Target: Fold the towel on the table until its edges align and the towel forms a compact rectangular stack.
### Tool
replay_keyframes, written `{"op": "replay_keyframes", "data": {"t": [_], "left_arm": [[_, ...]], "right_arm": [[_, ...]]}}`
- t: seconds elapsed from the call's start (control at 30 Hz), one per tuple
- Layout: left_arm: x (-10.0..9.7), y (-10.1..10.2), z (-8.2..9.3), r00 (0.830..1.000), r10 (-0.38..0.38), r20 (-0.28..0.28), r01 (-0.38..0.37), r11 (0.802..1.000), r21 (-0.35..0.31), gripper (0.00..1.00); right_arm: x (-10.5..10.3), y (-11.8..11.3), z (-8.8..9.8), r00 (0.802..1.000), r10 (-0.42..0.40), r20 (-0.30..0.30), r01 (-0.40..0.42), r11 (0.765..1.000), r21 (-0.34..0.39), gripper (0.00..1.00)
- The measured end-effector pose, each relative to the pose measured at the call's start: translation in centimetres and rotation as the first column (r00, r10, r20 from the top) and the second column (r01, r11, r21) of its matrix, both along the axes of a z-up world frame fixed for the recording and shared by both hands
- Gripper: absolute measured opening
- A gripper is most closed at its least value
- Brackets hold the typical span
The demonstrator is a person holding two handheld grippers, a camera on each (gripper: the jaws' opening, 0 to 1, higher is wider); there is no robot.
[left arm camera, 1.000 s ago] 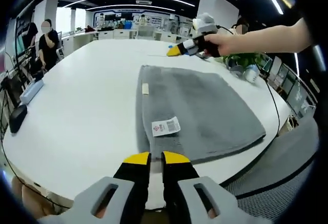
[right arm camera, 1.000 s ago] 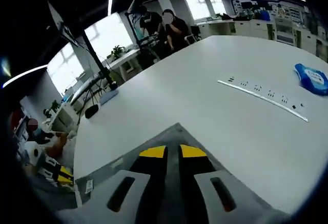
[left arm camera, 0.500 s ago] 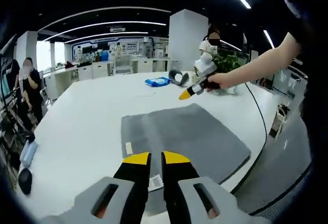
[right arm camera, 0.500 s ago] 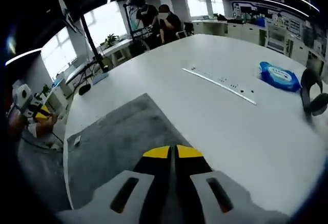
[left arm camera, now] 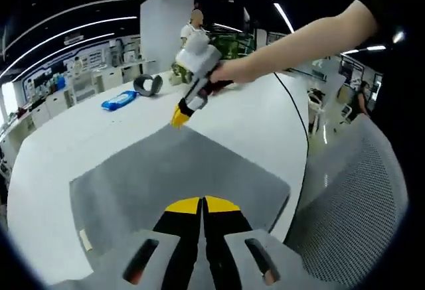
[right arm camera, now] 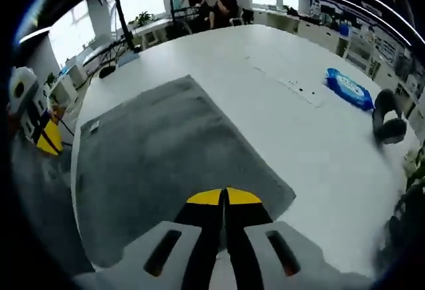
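Open-plan office, long white table [left arm camera: 46, 150] with rounded end; desks, windows and standing people are seen in the background. Grey towel [right arm camera: 166, 164] is laid flat on the table near its edge, one folded layer, roughly rectangular, with a small white label [right arm camera: 93, 127] at one corner (same tag is seen as a pale strip at the towel's near-left corner in the left gripper view).

Left gripper [left arm camera: 202, 204]: yellow-tipped jaws are pressed together, nothing between them, held above the towel's near edge. Right gripper [right arm camera: 225, 196]: jaws are likewise closed with no gap, nothing clamped, held over the towel's near corner.

In the left gripper view the right gripper is seen held by a hand [left arm camera: 229, 74] on an outstretched arm, tips pointed down above the towel's far corner; contact cannot be told. In the right gripper view the left gripper is seen at the far left, off the table edge.

Blue wipes pack [right arm camera: 349, 89] and dark headphones [right arm camera: 388, 119] are lying on the table, well apart from the towel. Grey mesh chair back [left arm camera: 358, 217] is seen beside the table.
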State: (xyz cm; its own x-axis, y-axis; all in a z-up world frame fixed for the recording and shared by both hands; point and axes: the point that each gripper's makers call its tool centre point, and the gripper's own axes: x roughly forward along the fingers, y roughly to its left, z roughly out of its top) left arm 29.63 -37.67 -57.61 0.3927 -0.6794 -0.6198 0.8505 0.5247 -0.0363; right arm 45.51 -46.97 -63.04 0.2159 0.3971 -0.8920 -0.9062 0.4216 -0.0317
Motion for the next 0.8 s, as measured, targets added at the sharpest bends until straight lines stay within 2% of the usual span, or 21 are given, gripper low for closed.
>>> {"op": "replay_keyframes", "data": {"t": [0.03,0.07,0.1,0.2,0.27,0.3,0.33,0.37,0.4,0.43,0.47,0.5,0.57,0.6,0.63,0.67,0.7,0.73,0.8], "left_arm": [[-0.1,-0.4,-0.3,1.0,-0.006,-0.005,0.006,1.0,0.001,0.06],[-0.8,-1.7,-1.2,0.998,-0.056,-0.027,0.056,0.998,0.009,0.07],[-1.3,-2.2,-2.0,0.996,-0.082,-0.044,0.083,0.996,0.029,0.08],[-2.5,-3.6,-4.6,0.986,-0.144,-0.08,0.152,0.983,0.103,0.08],[-3.2,-3.8,-6.9,0.976,-0.197,-0.09,0.211,0.958,0.193,0.08],[-3.6,-3.1,-8.5,0.971,-0.213,-0.112,0.237,0.931,0.278,0.08],[-3.9,-2.4,-9.5,0.968,-0.214,-0.13,0.246,0.908,0.339,0.07],[-3.2,-4.6,-7.3,0.954,-0.299,0.019,0.287,0.931,0.226,0.07],[-3.7,-3.4,-8.1,0.973,-0.223,-0.063,0.232,0.935,0.269,0.07],[-3.5,-3.4,-7.7,0.976,-0.21,-0.059,0.218,0.944,0.249,0.07],[-3.5,-3.4,-7.8,0.976,-0.209,-0.058,0.217,0.944,0.249,0.07],[-3.4,-3.4,-7.9,0.973,-0.225,-0.047,0.229,0.94,0.252,0.06],[-3.5,-3.5,-8.1,0.963,-0.269,-0.015,0.263,0.926,0.27,0.06],[-3.6,-3.6,-8.0,0.954,-0.299,0.011,0.284,0.914,0.289,0.06],[-3.7,-3.7,-8.0,0.946,-0.322,0.021,0.301,0.904,0.303,0.05],[-3.8,-3.7,-8.0,0.941,-0.337,0.031,0.31,0.896,0.318,0.05],[-3.8,-3.7,-8.0,0.936,-0.35,0.038,0.318,0.888,0.332,0.04],[-3.9,-3.7,-8.0,0.934,-0.355,0.036,0.322,0.881,0.347,0.04],[-4.0,-3.7,-8.1,0.933,-0.36,0.031,0.326,0.875,0.358,0.03]], "right_arm": [[-0.1,-0.3,-0.3,0.999,0.042,0.022,-0.041,0.998,-0.04,0.0],[-0.5,-0.6,-0.7,0.996,0.082,0.029,-0.079,0.994,-0.077,0.0],[-1.0,-1.1,-1.4,0.993,0.118,0.018,-0.115,0.985,-0.125,0.0],[-2.1,-1.4,-2.9,0.987,0.154,-0.035,-0.158,0.97,-0.186,0.0],[-3.0,-2.0,-4.1,0.982,0.17,-0.086,-0.186,0.952,-0.243,0.0],[-2.3,-1.2,-3.4,0.979,0.203,-0.022,-0.203,0.952,-0.229,0.0],[-2.2,-1.4,-3.5,0.983,0.18,-0.044,-0.186,0.949,-0.254,0.0],[-2.1,-1.4,-3.5,0.98,0.196,-0.039,-0.199,0.939,-0.281,0.0],[-2.0,-1.6,-3.4,0.971,0.237,-0.032,-0.235,0.922,-0.306,0.0],[-2.1,-1.6,-3.4,0.966,0.256,-0.028,-0.251,0.912,-0.326,0.0],[-2.2,-1.6,-3.4,0.959,0.283,-0.025,-0.273,0.894,-0.355,0.0],[-2.2,-1.6,-3.4,0.954,0.299,-0.023,-0.285,0.882,-0.375,0.0],[-2.2,-1.6,-3.5,0.93,0.367,-0.015,-0.335,0.83,-0.446,0.0],[-2.2,-1.6,-3.5,0.911,0.412,-0.018,-0.367,0.79,-0.492,0.0],[-2.3,-1.6,-3.6,0.905,0.424,-0.019,-0.372,0.77,-0.518,0.0],[-2.3,-1.5,-3.6,0.889,0.457,-0.033,-0.395,0.73,-0.557,0.0],[-2.3,-1.5,-3.6,0.883,0.469,-0.036,-0.401,0.711,-0.578,0.0],[-2.3,-1.6,-3.7,0.882,0.47,-0.046,-0.4,0.693,-0.6,0.0],[-2.2,-1.5,-3.8,0.897,0.44,-0.05,-0.378,0.702,-0.603,0.0]]}}
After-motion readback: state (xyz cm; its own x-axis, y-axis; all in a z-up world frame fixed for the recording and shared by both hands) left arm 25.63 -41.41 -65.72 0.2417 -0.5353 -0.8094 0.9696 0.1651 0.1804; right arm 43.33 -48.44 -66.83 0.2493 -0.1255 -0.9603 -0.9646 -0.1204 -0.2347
